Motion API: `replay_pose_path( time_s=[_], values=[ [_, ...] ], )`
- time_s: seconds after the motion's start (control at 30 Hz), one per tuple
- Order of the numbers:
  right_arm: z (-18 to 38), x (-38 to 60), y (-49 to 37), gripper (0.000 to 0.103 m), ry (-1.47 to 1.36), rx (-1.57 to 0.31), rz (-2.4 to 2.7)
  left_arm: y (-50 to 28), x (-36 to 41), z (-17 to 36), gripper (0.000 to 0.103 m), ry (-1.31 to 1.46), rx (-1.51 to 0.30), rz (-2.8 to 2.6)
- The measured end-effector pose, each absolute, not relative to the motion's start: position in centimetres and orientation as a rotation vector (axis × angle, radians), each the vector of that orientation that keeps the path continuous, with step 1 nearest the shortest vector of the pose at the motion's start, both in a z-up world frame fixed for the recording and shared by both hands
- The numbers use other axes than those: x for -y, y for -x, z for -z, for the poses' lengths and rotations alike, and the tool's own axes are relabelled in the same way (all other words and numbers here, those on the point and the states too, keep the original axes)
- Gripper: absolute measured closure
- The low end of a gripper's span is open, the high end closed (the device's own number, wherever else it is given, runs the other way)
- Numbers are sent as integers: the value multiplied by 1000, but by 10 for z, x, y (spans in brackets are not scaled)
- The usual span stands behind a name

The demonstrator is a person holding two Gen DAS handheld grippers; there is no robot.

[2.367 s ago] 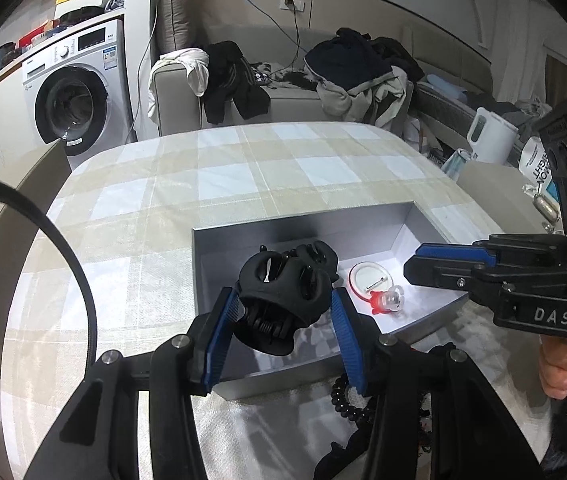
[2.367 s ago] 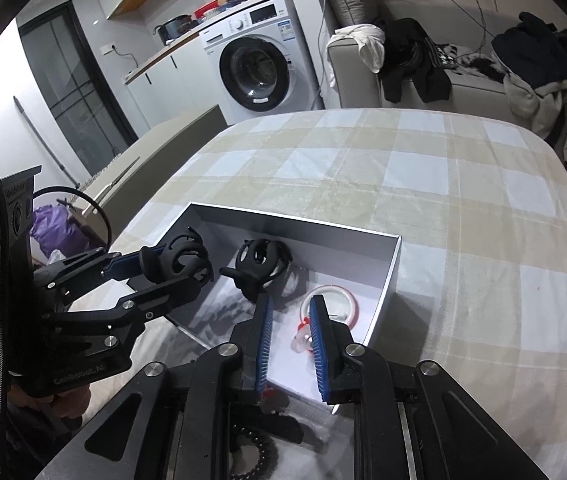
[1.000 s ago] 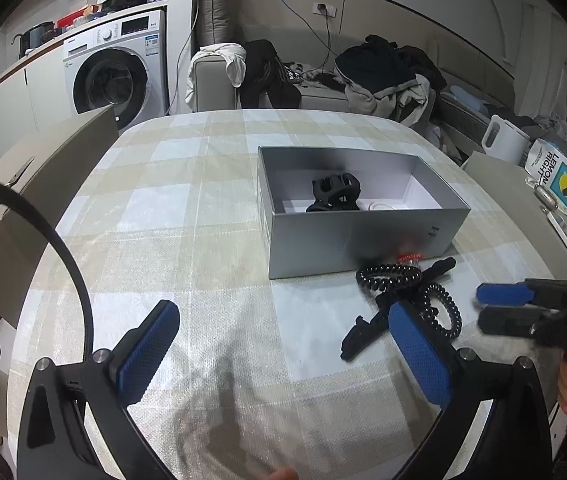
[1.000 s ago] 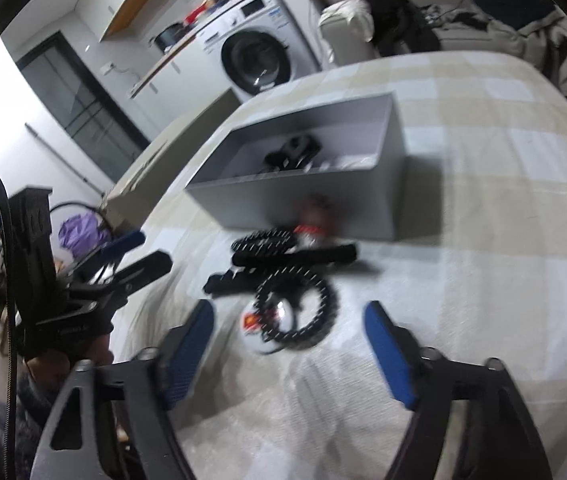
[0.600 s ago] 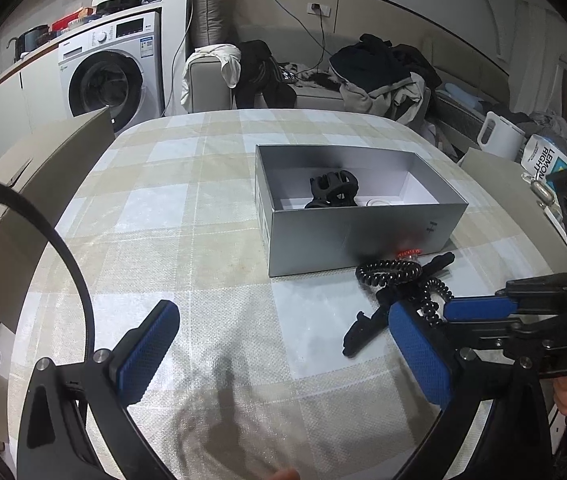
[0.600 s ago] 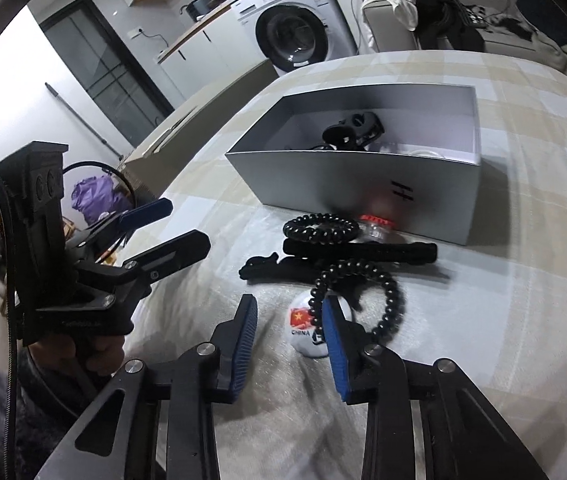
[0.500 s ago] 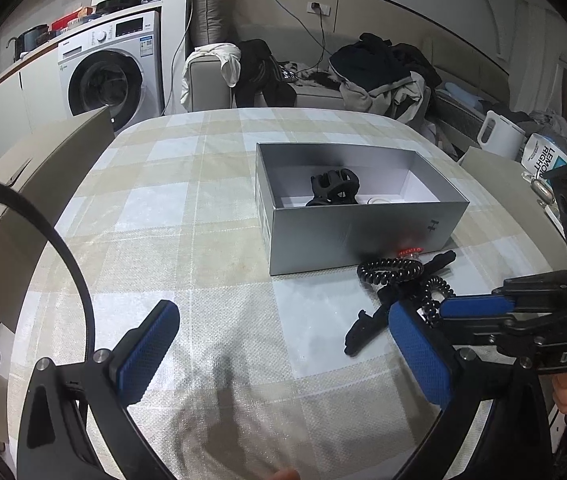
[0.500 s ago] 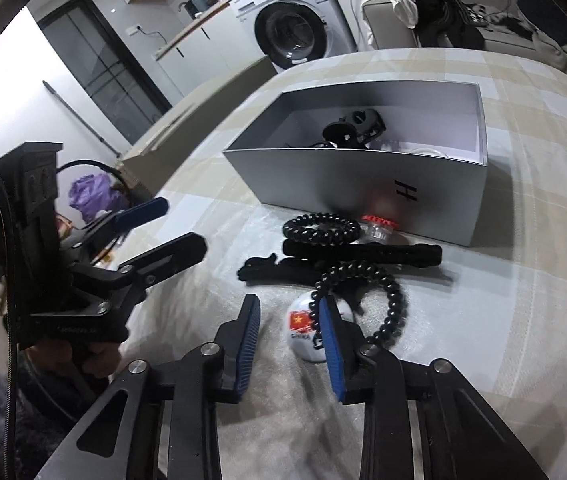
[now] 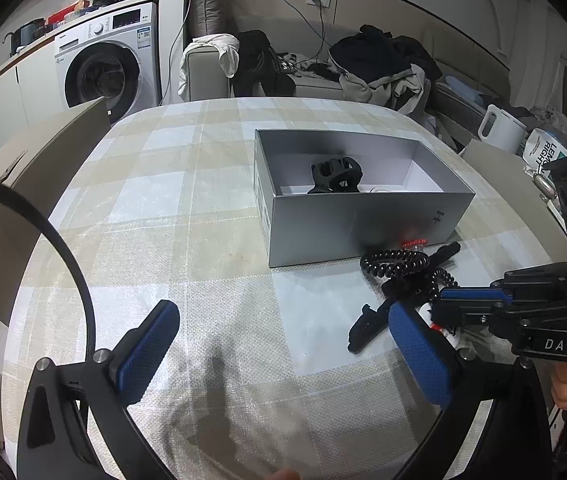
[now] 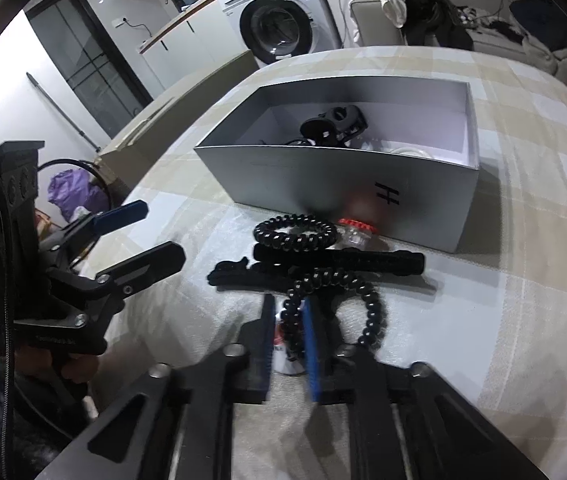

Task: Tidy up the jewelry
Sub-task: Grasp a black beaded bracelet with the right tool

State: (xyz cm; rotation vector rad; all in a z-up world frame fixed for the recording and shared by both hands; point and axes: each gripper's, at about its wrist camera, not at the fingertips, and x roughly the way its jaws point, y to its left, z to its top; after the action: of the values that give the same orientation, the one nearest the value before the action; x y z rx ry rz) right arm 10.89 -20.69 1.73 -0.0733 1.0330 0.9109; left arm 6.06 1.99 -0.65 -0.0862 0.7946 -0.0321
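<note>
A grey open box (image 9: 363, 224) stands on the checked table; a black claw clip (image 9: 337, 174) and a white ring lie in it. In front of the box lie black coil hair ties (image 10: 295, 232), black flat clips (image 10: 339, 260) and a red-capped piece (image 10: 357, 226). My right gripper (image 10: 289, 338) is closed on a white round badge (image 10: 287, 354) with a red mark, with a coil tie (image 10: 367, 304) looped across it. My left gripper (image 9: 283, 344) is wide open and empty, low over the table near the front edge; it also shows in the right wrist view (image 10: 151, 236).
A beige chair back (image 9: 35, 148) stands at the table's left side. A washing machine (image 9: 103, 72) and a sofa with clothes (image 9: 371, 68) are behind. A white kettle (image 9: 499, 128) is at the right.
My left gripper let the black claw clip go in the box and drew back, open. My right gripper came out of the box, dropped to the pile and closed on the white badge.
</note>
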Motion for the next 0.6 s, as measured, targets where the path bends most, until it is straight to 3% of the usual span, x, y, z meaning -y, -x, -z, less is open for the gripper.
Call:
replay_pose_path(
  time_s=[0.6],
  values=[
    [-40, 276, -105, 94, -172, -903, -837, -79, 2, 11, 2, 116, -849, 123]
  ],
)
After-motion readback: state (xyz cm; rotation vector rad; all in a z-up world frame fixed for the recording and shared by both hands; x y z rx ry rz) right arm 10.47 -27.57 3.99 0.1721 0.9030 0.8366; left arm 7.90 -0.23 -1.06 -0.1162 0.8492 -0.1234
